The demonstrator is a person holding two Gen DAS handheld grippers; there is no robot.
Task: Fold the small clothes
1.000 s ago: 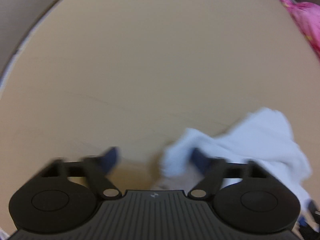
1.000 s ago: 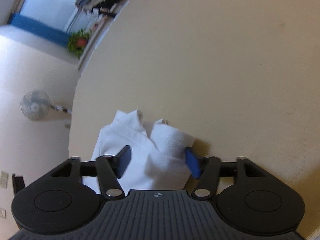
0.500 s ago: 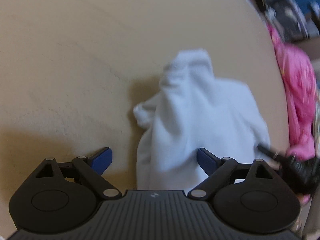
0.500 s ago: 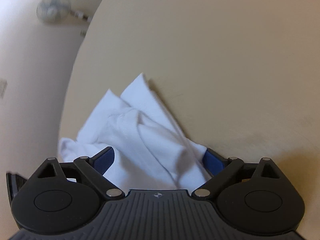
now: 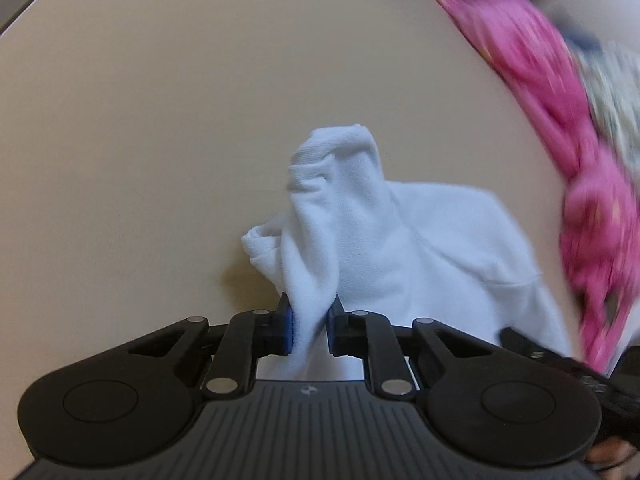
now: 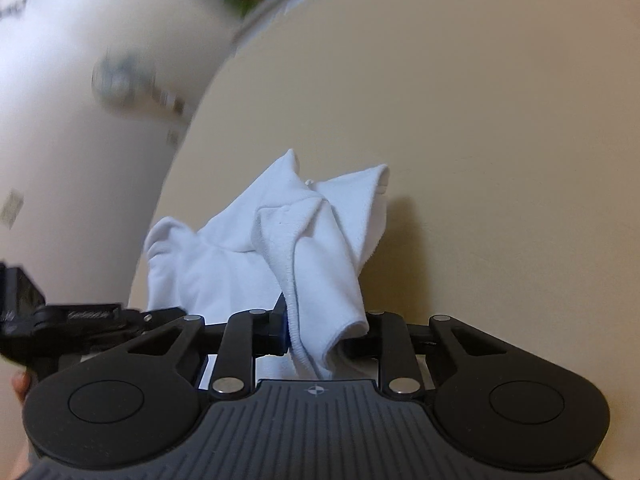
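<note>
A small white garment (image 5: 404,240) lies crumpled on the beige table (image 5: 160,140). My left gripper (image 5: 309,328) is shut on a bunched edge of it at the near side. In the right wrist view the same white garment (image 6: 248,256) rises in folds, and my right gripper (image 6: 316,332) is shut on another bunched edge of it. The right gripper's body shows at the lower right of the left wrist view (image 5: 568,364), and the left gripper's body shows at the left of the right wrist view (image 6: 60,320).
A pile of pink patterned clothes (image 5: 560,128) lies along the table's right edge in the left wrist view. The table edge (image 6: 188,140) curves close on the left in the right wrist view, with a wall and a fan (image 6: 116,80) beyond.
Both grippers have gone from open, straddling the white garment, to shut on bunched edges of it. Both views have shifted with the motion.
</note>
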